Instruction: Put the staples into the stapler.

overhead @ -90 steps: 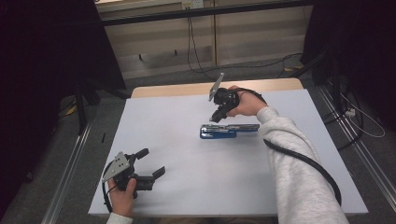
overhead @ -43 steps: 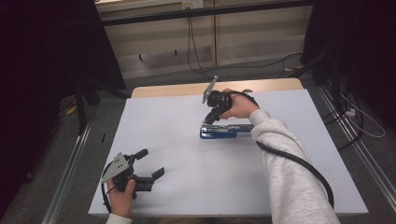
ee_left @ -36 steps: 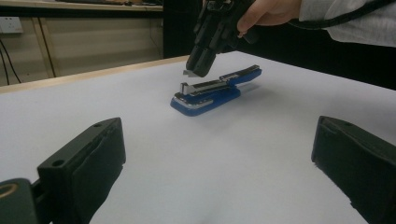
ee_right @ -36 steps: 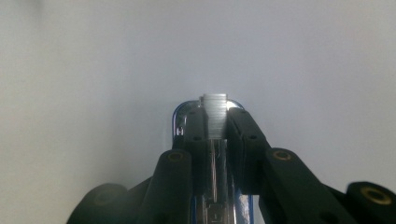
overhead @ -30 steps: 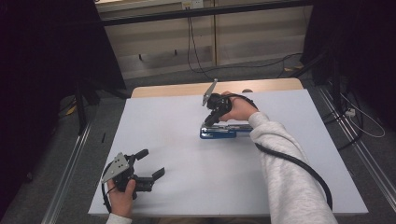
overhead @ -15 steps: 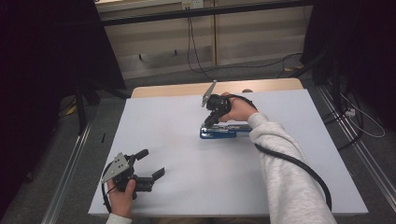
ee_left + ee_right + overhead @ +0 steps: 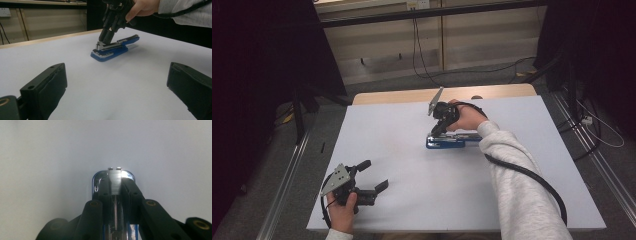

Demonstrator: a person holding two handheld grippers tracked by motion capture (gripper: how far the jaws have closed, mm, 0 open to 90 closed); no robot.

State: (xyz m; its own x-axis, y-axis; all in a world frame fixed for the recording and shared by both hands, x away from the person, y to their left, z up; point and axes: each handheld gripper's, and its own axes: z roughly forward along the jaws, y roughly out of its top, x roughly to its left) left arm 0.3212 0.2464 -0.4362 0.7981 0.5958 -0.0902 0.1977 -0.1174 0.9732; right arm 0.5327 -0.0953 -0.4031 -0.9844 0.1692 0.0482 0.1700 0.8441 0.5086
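- The stapler [image 7: 453, 140], blue with a metal top, lies flat on the white bench [image 7: 532, 165], a little beyond the middle and toward the far side, its long axis running left to right in the high view.
- The right tongs [image 7: 435, 131] come down on the stapler's left end at a steep slant, tips low and the grey plate tilted up toward the far edge.
- In the right gripper view, the right tongs [image 7: 115, 187] are closed in narrowly on either side of the stapler's [image 7: 113, 178] metal top strip, one black finger [image 7: 103, 188] pressed against each flank near the front tip; they have hold of that strip.
- In the left gripper view, the right tongs [image 7: 103, 41] meet the metal arm of the stapler [image 7: 115, 48] at its front end, and that arm sits angled up off the blue base at the far end.
- The right hand [image 7: 467, 117] grips its tool from the far side, wrist bent, with the grey-sleeved forearm [image 7: 517, 185] reaching diagonally from the bottom right of the bench; a black cable [image 7: 532, 175] loops along the sleeve.
- The left tongs [image 7: 373, 175] rest low near the front left corner of the bench, well apart from the stapler, pointing right and toward it.
- Their fingers [image 7: 47, 88] are spread wide with bare bench between them, holding nothing.
- The left hand [image 7: 343, 210] wraps the handle from below, at the bench's near edge.
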